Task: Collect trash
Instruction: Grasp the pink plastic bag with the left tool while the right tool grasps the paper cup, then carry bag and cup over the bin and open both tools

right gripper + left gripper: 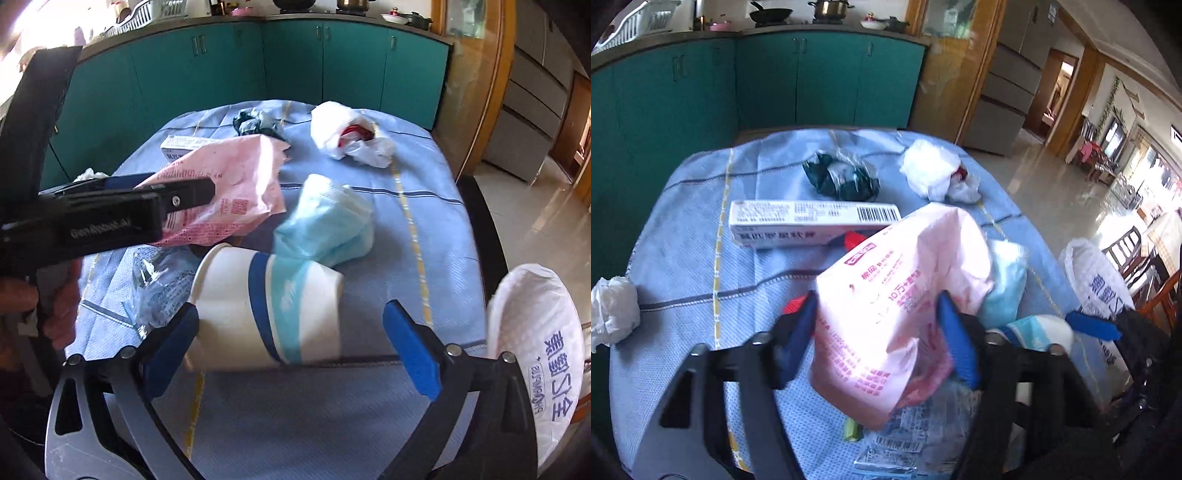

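My left tool (877, 314) is clamped on the pink wrapper (901, 291), its blue pads pressing the crumpled plastic from both sides above the middle of the worktop (436, 221). My right tool (291, 328) stands wide and released over the near edge; the paper cup (266, 310) lies on its side between the jaws, the left pad just beside its rim, the right pad well apart from its base.

The worktop is covered by a blue checked cloth (687, 258) that reaches every edge I can see. A crumpled tissue (613, 314) sits right at the left edge. The long white box (812, 221) lies crosswise behind the pink wrapper, the dark green wrapper (842, 177) beyond it, and a white plastic bag (347, 136) with something red inside near the far right corner. A light blue crumpled piece (328, 221) rests just behind the cup, touching it. Clear printed film (159, 280) lies left of the cup.

A white collecting bag (535, 350) hangs off the near right corner. Open cloth lies free along the right side and in front of the cup. Teal cabinets (229, 74) stand close behind the far edge.
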### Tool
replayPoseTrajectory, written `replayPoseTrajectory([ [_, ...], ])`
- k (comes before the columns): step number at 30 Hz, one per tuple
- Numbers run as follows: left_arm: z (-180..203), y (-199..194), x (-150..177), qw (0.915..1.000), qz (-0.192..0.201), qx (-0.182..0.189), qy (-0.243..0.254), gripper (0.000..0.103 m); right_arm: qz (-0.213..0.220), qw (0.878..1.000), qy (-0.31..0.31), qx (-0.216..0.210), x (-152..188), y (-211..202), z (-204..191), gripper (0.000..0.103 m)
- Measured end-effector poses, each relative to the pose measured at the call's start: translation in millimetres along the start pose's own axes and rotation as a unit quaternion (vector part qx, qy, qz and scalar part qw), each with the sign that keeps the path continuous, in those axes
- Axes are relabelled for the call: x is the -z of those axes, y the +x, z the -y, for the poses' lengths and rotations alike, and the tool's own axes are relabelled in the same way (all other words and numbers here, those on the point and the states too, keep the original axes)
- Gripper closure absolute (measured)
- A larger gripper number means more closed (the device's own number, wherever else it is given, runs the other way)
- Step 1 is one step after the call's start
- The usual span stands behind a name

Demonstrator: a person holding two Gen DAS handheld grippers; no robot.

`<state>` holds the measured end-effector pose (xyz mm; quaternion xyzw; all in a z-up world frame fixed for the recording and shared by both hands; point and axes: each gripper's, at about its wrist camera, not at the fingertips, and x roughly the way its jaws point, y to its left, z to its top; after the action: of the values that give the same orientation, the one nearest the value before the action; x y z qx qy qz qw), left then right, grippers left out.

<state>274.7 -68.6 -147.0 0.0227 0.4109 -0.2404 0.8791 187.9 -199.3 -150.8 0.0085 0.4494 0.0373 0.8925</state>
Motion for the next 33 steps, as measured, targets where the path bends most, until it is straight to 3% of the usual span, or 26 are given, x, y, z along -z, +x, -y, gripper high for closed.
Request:
replayPoseTrajectory([
  [3, 1, -6, 4, 0.9999, 0.010, 0.009, 0.007, 0.057, 0.011, 1.000, -0.006, -0.004, -1, 1, -5, 0.003],
  [11, 2, -56, 12, 0.9976, 0.069, -0.002, 0.008, 0.062, 0.006, 0.999, -0.021, -0.039, 2, 2, -14, 0.003],
  [16, 8, -94, 26, 0.9909, 0.125, -0.044, 0.022, 0.062, 0.018, 0.998, -0.014, -0.065, 9, -10, -12, 0.025],
  [18, 8, -104, 33, 0.9884, 0.142, -0.053, 0.018, 0.062, 0.025, 0.997, -0.008, -0.074, 11, -16, -9, 0.041],
  [21, 7, -114, 41, 0.9867, 0.152, -0.054, 0.012, 0.062, 0.032, 0.995, 0.008, -0.096, 16, -27, -2, 0.052],
  [24, 5, -118, 45, 0.9865, 0.154, -0.056, 0.009, 0.062, 0.043, 0.994, 0.014, -0.104, 21, -35, 0, 0.055],
  [26, 3, -118, 47, 0.9869, 0.152, -0.054, 0.007, 0.062, 0.048, 0.996, -0.019, -0.074, 25, -39, -7, 0.050],
  [29, 0, -117, 47, 0.9873, 0.149, -0.055, 0.006, 0.061, 0.064, 0.994, -0.090, -0.025, 25, -41, -23, 0.009],
  [31, -2, -117, 47, 0.9876, 0.147, -0.055, 0.006, 0.060, 0.070, 0.985, -0.160, -0.011, 26, -41, -38, 0.005],
  [33, -2, -115, 47, 0.9880, 0.144, -0.055, 0.008, 0.060, 0.044, 0.976, -0.212, 0.002, 26, -27, -47, 0.004],
])
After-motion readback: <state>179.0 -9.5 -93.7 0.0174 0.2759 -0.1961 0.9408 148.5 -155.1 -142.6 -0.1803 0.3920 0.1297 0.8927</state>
